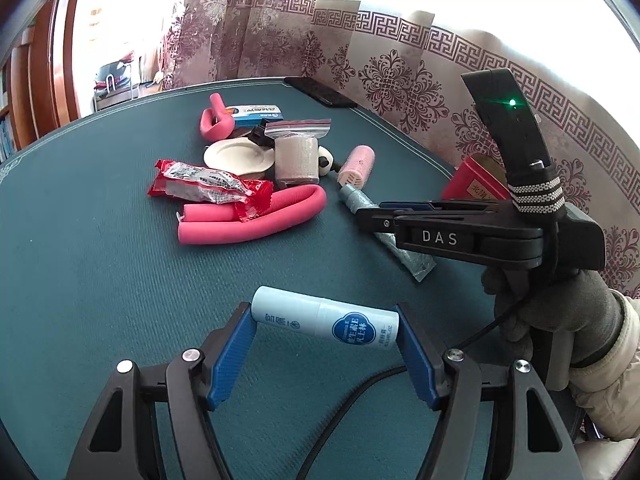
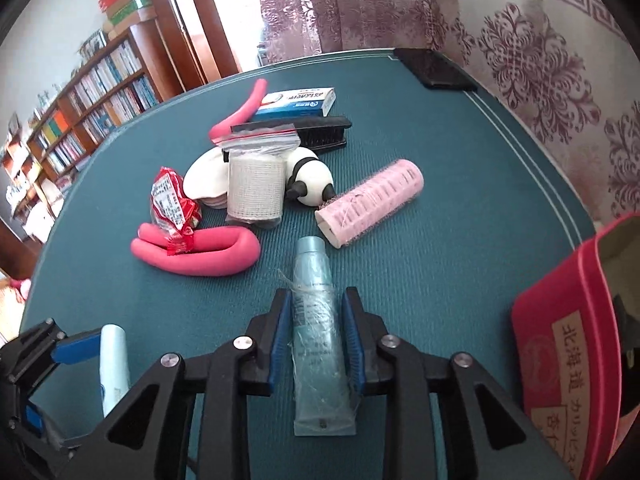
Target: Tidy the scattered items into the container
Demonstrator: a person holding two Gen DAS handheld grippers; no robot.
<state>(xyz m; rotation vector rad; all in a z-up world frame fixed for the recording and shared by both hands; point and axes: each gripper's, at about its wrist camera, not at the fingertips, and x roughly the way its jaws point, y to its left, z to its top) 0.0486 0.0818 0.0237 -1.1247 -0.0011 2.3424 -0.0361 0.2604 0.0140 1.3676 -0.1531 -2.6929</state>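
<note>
Here your right fingers straddle the soft tube loosely; squeeze mid-body. Left fingers pinch the stiff stick endwise.

Left tool: black angular frame, two blue ribbed pads, silver round screws at the pivots, a black braided cable running beneath. Right tool: same black frame, blue pads and silver screws; from the side its body bears white letters "DAS", a black upright handle with a green light and a black-and-white striped band. Hand: grey glove, cream padded sleeve.
</note>
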